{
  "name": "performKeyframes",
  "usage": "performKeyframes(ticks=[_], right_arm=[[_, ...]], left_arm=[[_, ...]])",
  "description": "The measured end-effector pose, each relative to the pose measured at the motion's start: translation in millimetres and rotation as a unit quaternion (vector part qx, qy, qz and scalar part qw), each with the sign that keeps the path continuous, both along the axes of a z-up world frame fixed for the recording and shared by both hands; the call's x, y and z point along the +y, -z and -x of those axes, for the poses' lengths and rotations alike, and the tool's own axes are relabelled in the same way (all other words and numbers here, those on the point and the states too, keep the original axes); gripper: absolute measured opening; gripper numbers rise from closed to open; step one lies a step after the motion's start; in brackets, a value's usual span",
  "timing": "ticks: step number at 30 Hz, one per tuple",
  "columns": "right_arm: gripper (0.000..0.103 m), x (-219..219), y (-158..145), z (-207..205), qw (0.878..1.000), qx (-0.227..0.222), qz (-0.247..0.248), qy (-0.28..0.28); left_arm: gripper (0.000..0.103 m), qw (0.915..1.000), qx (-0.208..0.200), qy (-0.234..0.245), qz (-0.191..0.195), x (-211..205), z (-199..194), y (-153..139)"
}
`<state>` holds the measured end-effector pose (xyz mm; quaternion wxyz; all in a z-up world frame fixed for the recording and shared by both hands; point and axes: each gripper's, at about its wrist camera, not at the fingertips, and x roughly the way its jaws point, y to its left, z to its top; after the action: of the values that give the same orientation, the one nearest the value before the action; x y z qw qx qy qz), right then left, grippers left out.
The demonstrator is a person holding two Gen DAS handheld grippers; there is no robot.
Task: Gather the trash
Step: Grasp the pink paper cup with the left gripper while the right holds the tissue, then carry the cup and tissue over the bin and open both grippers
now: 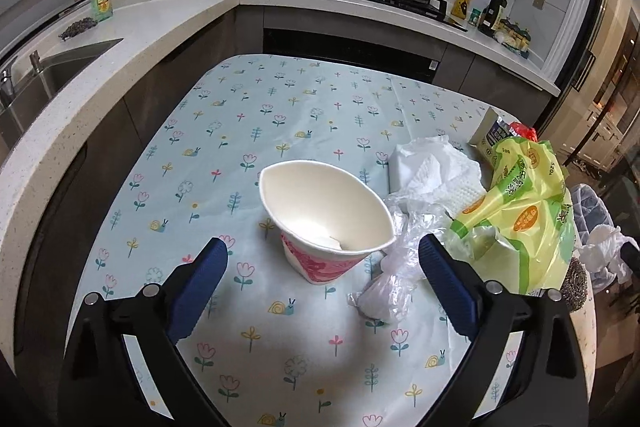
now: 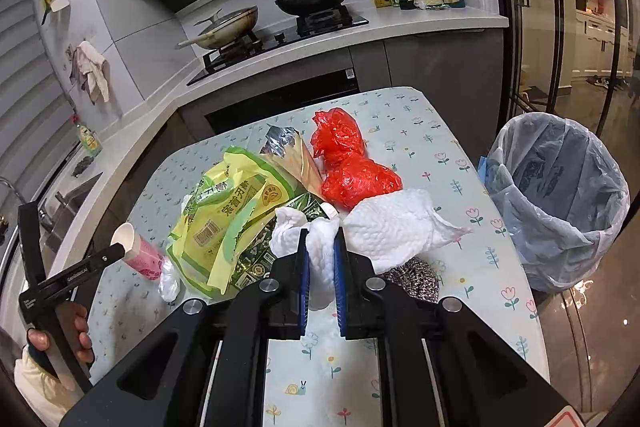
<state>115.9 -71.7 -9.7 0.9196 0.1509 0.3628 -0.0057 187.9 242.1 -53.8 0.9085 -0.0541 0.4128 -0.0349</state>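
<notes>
Trash: a heap on the flowered tablecloth [image 1: 240,131] of my table, most of it crowded toward the right side in my left wrist view.
Paper cup [image 1: 326,215]: white inside, pink-red print outside, its rim squashed into a pointed oval; it stands just ahead of my left gripper [image 1: 324,267].
Left gripper: I hold its blue pads spread wide, nothing pressed between them; the cup stands beyond the tips.
Clear plastic bag [image 1: 394,279]: crumpled, touching the cup's right side, by my right-hand pad.
Yellow-green wrapper [image 2: 224,215]: large, creased, printed with a barcode, lying mid-heap.
Red plastic bag [image 2: 352,171]: bunched, behind the white paper.
White paper towel [image 2: 384,223]: embossed, wadded, spreading out past my fingertips.
Right gripper [image 2: 320,251]: I have it clamped on that paper towel.
Bin [image 2: 560,203]: lined with a clear bag, beside the table's right edge.
</notes>
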Motion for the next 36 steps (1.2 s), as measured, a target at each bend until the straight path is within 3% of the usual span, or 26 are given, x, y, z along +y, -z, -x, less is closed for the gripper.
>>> performKeyframes(ticks=[5, 10, 12, 14, 16, 24, 36], right_arm=[[0.011, 3.0, 3.4, -4.7, 1.0, 0.007, 0.003, -0.002], [0.011, 3.4, 8.2, -9.9, 1.0, 0.015, 0.004, -0.001], [0.011, 3.3, 9.2, -11.9, 1.0, 0.017, 0.005, -0.001], [0.011, 2.1, 10.1, -13.3, 1.0, 0.018, 0.005, 0.0], [0.011, 0.7, 10.6, -15.0, 1.0, 0.018, 0.003, 0.001], [0.011, -9.7, 9.3, -16.3, 1.0, 0.008, -0.005, 0.002], [0.011, -66.0, -9.4, 7.3, 0.998, -0.031, -0.017, 0.052]], left_arm=[[0.093, 0.9992, -0.018, 0.006, -0.036, -13.7, -9.7, 14.3], [0.092, 0.9984, -0.031, 0.001, -0.047, -16.3, -21.9, 25.1], [0.083, 0.9983, -0.028, -0.004, -0.05, -15.8, -25.6, 28.2], [0.06, 0.9987, -0.015, -0.002, -0.049, -15.1, -29.7, 32.1], [0.058, 0.9987, -0.011, -0.012, -0.049, -12.4, -29.5, 31.6], [0.056, 0.9986, -0.04, -0.003, -0.033, -20.2, -4.3, -7.3], [0.056, 0.9918, -0.087, 0.091, -0.019, -116.4, 21.9, -80.5]])
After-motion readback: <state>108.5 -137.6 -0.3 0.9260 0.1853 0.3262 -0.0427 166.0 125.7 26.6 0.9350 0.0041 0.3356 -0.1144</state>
